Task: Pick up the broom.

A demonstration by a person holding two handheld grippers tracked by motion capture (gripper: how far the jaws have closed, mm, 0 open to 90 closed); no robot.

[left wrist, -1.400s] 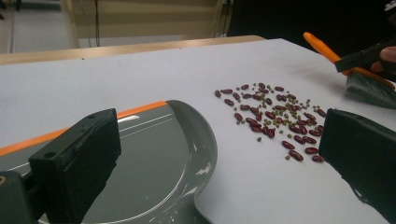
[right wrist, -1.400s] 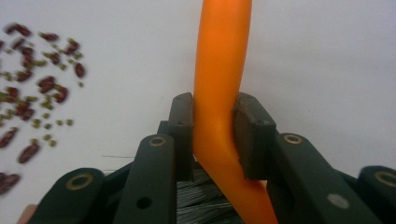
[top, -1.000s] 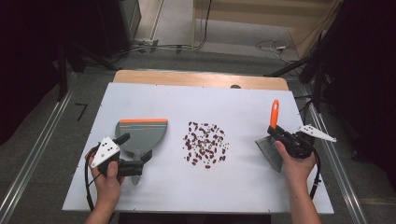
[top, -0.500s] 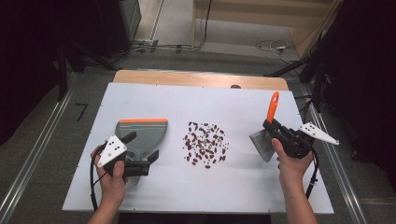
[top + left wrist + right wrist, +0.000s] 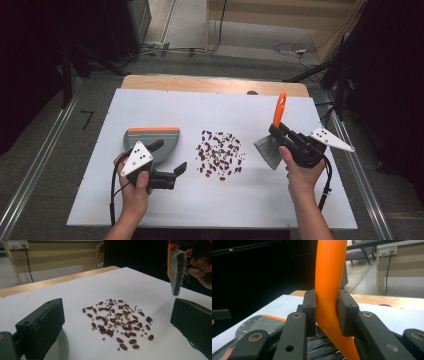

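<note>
Both grippers had shifted inward toward the beans (image 5: 219, 154) at table centre. Right gripper (image 5: 278, 133): jaws clamped on brush (image 5: 270, 149) handle, bristles just right of the beans. Left gripper (image 5: 169, 161): jaws spread, empty, beside the dustpan (image 5: 150, 138) at left.

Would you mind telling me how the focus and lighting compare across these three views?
High view: even light on the white table, dark surroundings, soft detail. Left gripper view: beans sharp, the near jaws and the brush slightly soft. Right gripper view: the orange brush handle glows bright against a black background, and the dustpan behind is blurred.
</note>
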